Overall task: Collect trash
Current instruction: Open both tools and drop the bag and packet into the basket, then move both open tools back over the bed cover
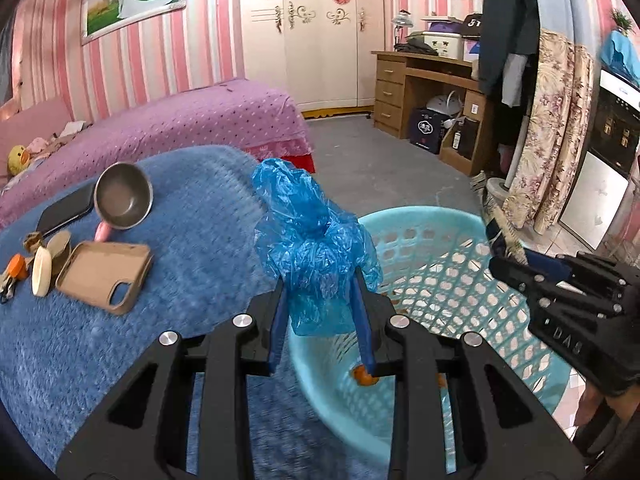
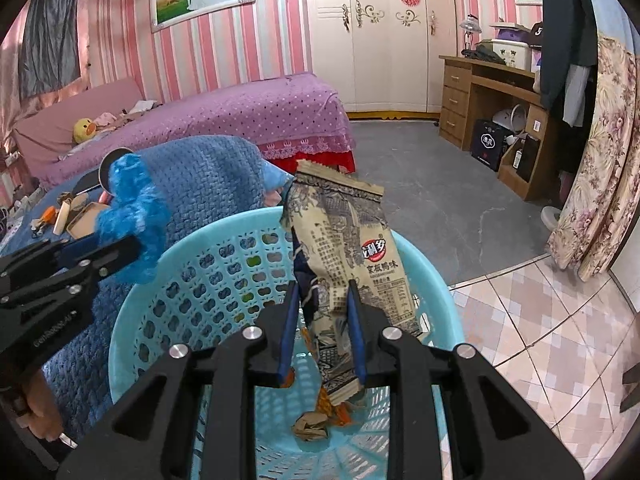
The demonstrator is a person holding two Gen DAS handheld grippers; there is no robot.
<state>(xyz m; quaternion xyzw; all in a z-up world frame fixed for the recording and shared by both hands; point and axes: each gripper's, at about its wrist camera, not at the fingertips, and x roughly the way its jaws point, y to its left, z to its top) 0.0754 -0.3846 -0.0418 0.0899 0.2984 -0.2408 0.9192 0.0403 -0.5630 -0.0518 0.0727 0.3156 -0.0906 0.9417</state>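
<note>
A tabletop [image 1: 168, 280] draped in a blue knitted cover carried a small group of things near its far left corner. A metal bowl [image 1: 123, 195] sat tilted on something pink, with a dark phone [image 1: 66, 212] just beside it. Nearer lay a tan phone case [image 1: 105, 276], inner side up, touching a cream oval piece [image 1: 41, 274], and an orange item [image 1: 17, 265] at the edge. Beside the tabletop, a pale blue perforated basket [image 2: 224, 256] held crumpled brown and orange scraps [image 2: 320, 420] on its bottom.
</note>
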